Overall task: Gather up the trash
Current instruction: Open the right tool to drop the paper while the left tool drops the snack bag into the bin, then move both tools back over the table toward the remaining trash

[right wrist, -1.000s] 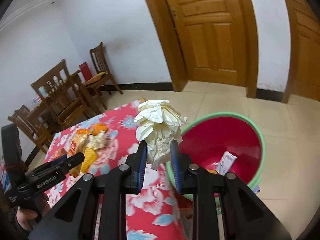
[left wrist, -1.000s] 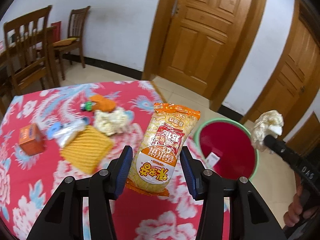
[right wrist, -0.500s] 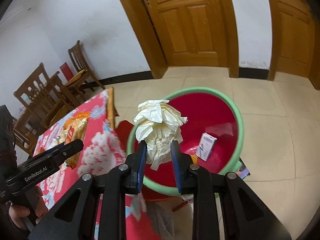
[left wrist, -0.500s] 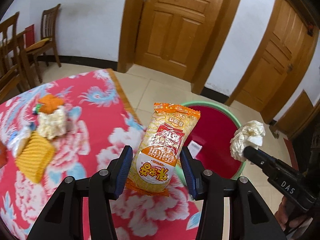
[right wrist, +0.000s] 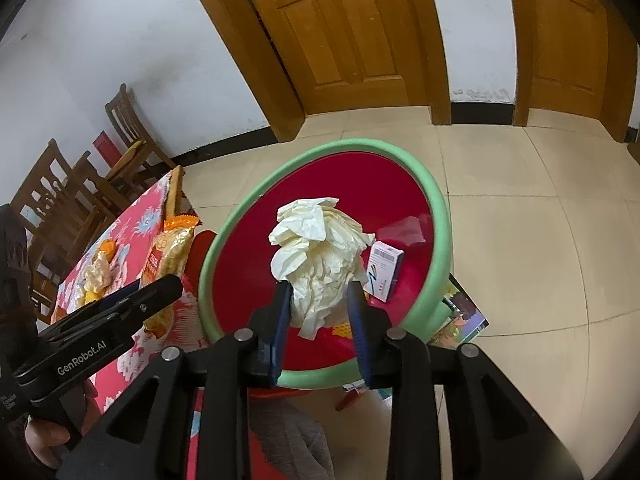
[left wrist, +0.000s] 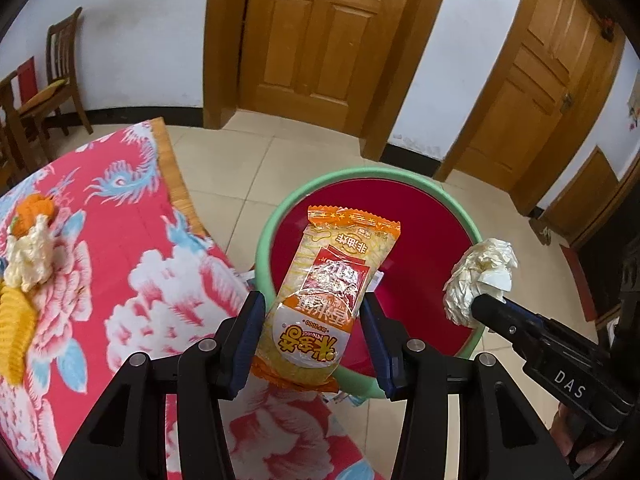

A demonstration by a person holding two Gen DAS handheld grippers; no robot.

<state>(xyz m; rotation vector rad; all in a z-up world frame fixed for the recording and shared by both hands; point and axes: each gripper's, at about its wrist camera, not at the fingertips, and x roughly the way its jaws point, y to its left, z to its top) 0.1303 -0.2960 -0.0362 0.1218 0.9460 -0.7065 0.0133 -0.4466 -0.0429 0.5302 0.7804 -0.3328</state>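
Left gripper (left wrist: 312, 336): fingers clamped on the sides of an orange noodle packet (left wrist: 332, 296), its top reaching forward over the green-rimmed red bin (left wrist: 272, 232), judged poised for a drop. Right gripper (right wrist: 318, 312): clamped on a crumpled paper wad (right wrist: 320, 256) directly above the bin interior, where a small white box (right wrist: 384, 268) lies just right of the fingers. More scraps on the floral tablecloth (left wrist: 120, 264), far left, blurred; items beneath the bin cut off.

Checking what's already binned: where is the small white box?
In the right wrist view, the small white cardboard box lies inside the green-rimmed red bin, right of the crumpled white tissue wad.
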